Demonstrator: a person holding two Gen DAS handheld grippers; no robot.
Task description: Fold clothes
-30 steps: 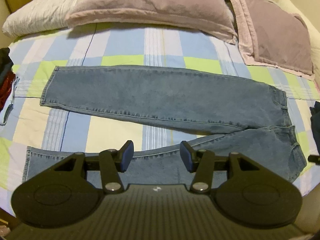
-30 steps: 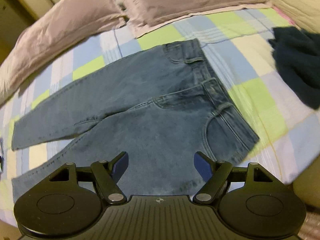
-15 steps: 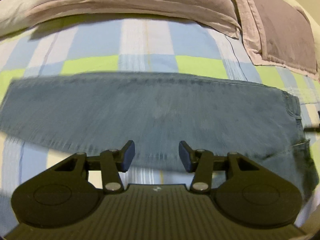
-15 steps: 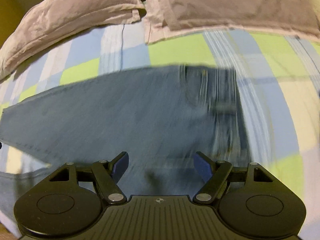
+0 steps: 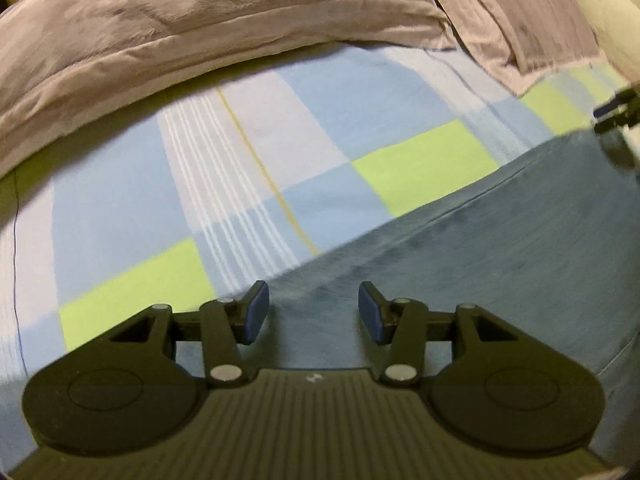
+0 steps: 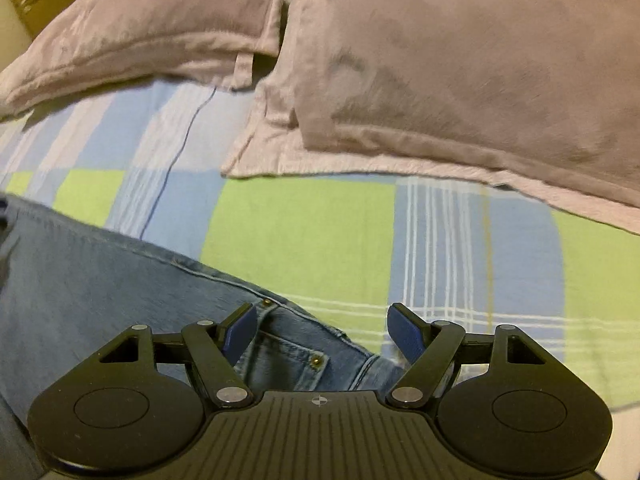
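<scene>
- Now reaching for jeans (image 5: 500,248), flat on bed (image 5: 320,128) below pillows (image 6: 440,60).
- Left hand-held gripper (image 5: 313,312) spread over far leg edge; right hand-held gripper (image 6: 320,330) spread at waistband corner, nothing pinched.
- Next, prob.: both pinch edge, lift, fold toward near bed edge.
- Rest of jeans cut off; left view blurry.

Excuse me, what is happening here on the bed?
A person with two hand-held tools is starting to fold blue denim jeans lying flat on a checked blue, green and white bedsheet. The left tool and right tool are both open at the jeans' far edge, gripping nothing yet.
</scene>
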